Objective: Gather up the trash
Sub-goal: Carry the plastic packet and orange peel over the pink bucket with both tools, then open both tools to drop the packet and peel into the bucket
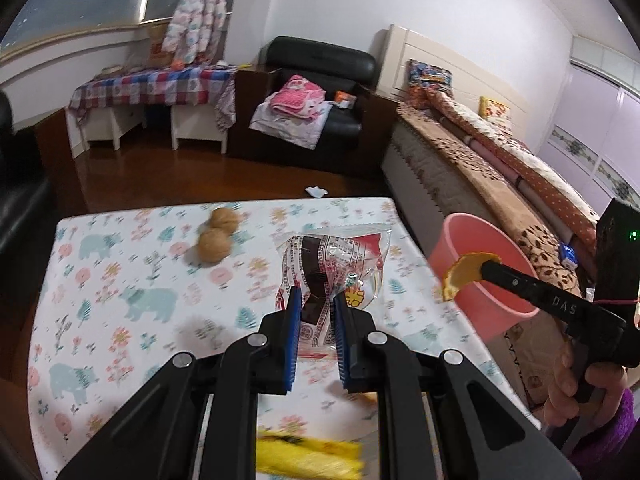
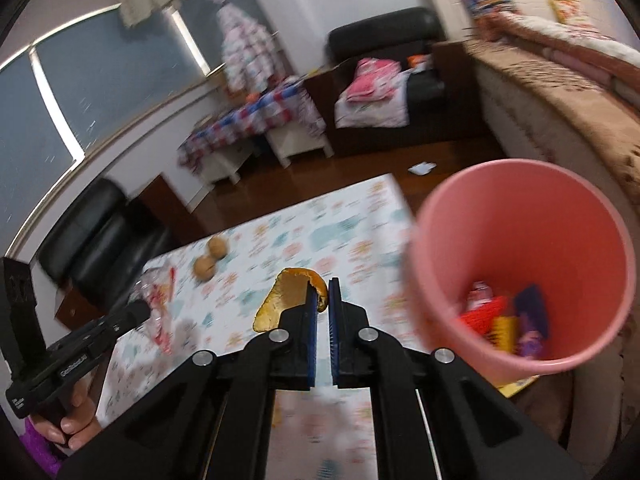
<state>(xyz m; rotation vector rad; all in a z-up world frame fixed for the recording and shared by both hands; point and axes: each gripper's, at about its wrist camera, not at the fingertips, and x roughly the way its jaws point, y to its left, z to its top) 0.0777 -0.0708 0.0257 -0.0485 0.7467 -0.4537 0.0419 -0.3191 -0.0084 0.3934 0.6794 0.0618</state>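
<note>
Right claw (image 2: 323, 300) is clamped down on a curl of orange peel (image 2: 286, 296), jaws nearly touching with the peel pinched at its edge, and from the other camera you can see the peel (image 1: 466, 274) hanging right over the near rim of the pink bin (image 1: 480, 264), so that piece looks about ready to go in. Left claw (image 1: 314, 312) has its blue pads squeezed onto a crinkly clear snack wrapper (image 1: 332, 268) with red and brown print, and the wrapper seems lifted a bit off the desk (image 1: 120, 280), though the blur makes it hard to be sure. Looking down into the bin from the right side, there's already stuff at the bottom: something red, something yellow, something purple, probably packaging but too smeared to name. So I'd say we're somewhere mid-job. What's left on the floral cloth: two walnuts (image 1: 218, 240) sitting together near the far edge (not sure those even count as trash), plus a blurry yellow thing (image 1: 308, 456) at the near edge under the left claw. There's also a small white scrap (image 1: 317, 191) on the floor beyond the desk, which may or may not be part of the cleanup.
</note>
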